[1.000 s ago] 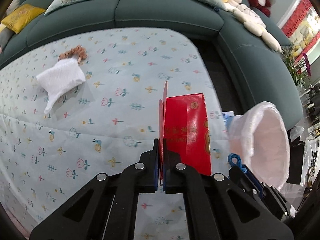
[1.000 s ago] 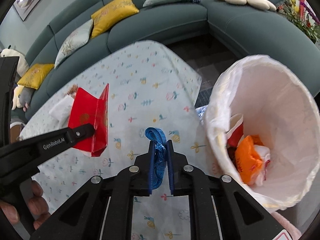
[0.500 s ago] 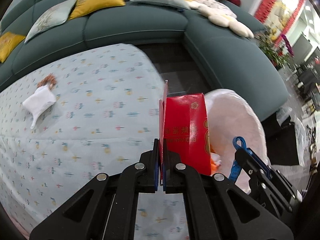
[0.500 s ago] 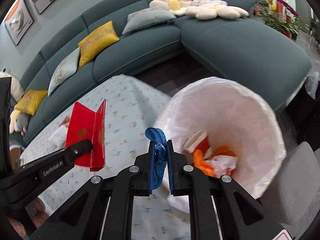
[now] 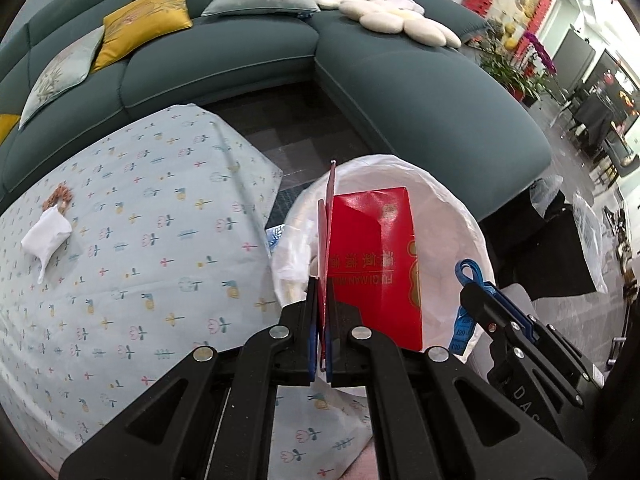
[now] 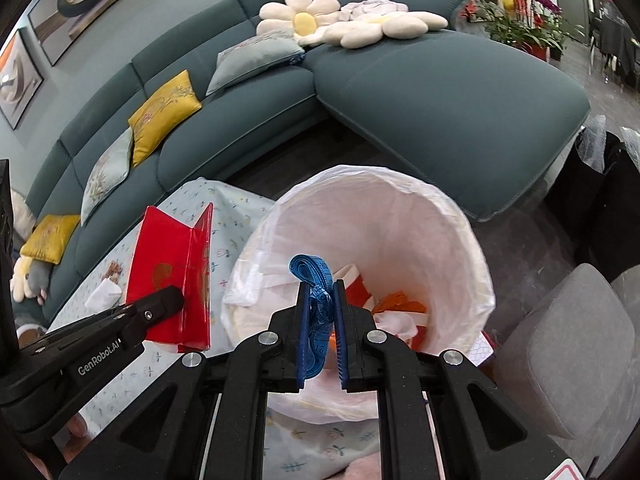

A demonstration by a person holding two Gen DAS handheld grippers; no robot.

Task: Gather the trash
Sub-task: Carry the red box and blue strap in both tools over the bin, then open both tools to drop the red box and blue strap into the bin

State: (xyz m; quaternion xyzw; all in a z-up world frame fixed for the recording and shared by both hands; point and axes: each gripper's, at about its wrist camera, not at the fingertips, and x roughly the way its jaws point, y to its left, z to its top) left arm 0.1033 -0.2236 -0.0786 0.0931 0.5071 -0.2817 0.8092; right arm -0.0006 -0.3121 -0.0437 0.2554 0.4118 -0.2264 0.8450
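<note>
Left gripper (image 5: 323, 320) jaws nearly closed, pinching the near edge of a folded red paper box (image 5: 374, 264). Box stands upright, flaps spread, gold print on the right panel. In the left wrist view it sits in front of the mouth of the trash bin (image 5: 476, 232); from the right wrist view the box (image 6: 172, 276) and left gripper (image 6: 176, 300) are left of the bin rim, over the table edge, not inside.

Right gripper (image 6: 321, 312) jaws closed to a narrow gap, clamping a bunched blue measuring tape (image 6: 314, 280); a loop sticks out past the tips, the rest hangs down between the pads. Tape is held at the near rim of the bin (image 6: 472, 248), above the opening. In the left view the right gripper (image 5: 474, 292) is on the right with the tape (image 5: 464, 276) dangling.

Bin has a white liner, holds orange and white scraps (image 6: 400, 308).

Table left of the bin has a floral cloth (image 5: 132, 240). Far left on it: a crumpled white tissue (image 5: 46, 236) touching a brownish clump (image 5: 58, 196).

Teal sofa (image 6: 440, 92) beyond, yellow cushion (image 6: 164, 112), flower-shaped cushion (image 6: 344, 28). Grey seat (image 6: 568, 344) right of the bin.
</note>
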